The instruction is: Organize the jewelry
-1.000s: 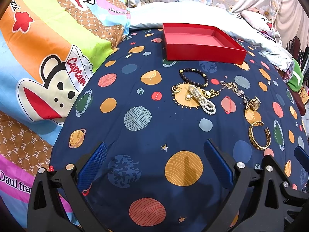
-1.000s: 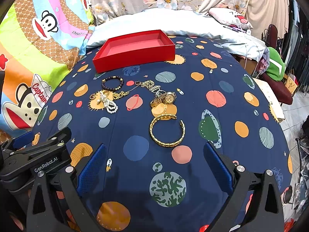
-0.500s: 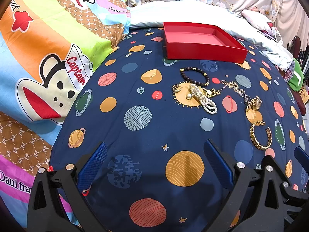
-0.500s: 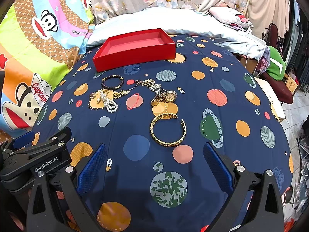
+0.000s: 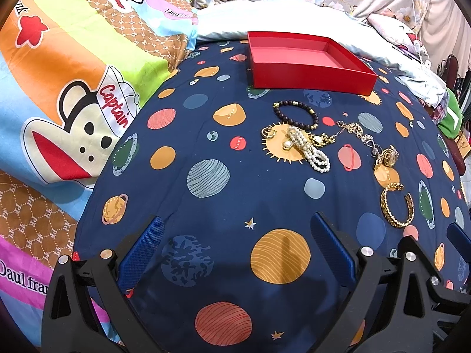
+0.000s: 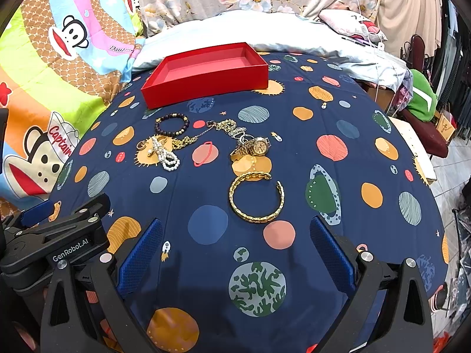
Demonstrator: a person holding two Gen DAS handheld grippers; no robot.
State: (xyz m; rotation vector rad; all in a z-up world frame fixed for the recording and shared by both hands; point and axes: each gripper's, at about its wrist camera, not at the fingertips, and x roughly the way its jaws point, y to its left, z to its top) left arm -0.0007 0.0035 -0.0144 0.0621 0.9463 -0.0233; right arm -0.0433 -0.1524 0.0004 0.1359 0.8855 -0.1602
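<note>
An empty red box (image 5: 309,58) (image 6: 206,73) sits at the far side of a planet-print blue cloth. In front of it lie a dark bead bracelet (image 5: 295,114) (image 6: 172,124), a pearl strand (image 5: 309,150) (image 6: 164,154), a small gold ring (image 5: 268,133) (image 6: 142,145), tangled chains (image 5: 350,132) (image 6: 226,128), a gold watch (image 5: 388,156) (image 6: 253,148) and a gold cuff bangle (image 5: 396,206) (image 6: 256,198). My left gripper (image 5: 235,244) is open, well short of the jewelry. My right gripper (image 6: 235,244) is open too, just short of the bangle. Both hold nothing.
A cartoon-monkey quilt (image 5: 73,88) lies to the left, pale pillows (image 6: 235,29) and floral fabric behind the box. The cloth's right edge drops to a floor with a chair and green item (image 6: 421,100). The left gripper's body (image 6: 53,241) shows at lower left in the right wrist view.
Both views have crept slightly forward and lower toward the jewelry. Nothing on the cloth has moved and both grippers stay open.
</note>
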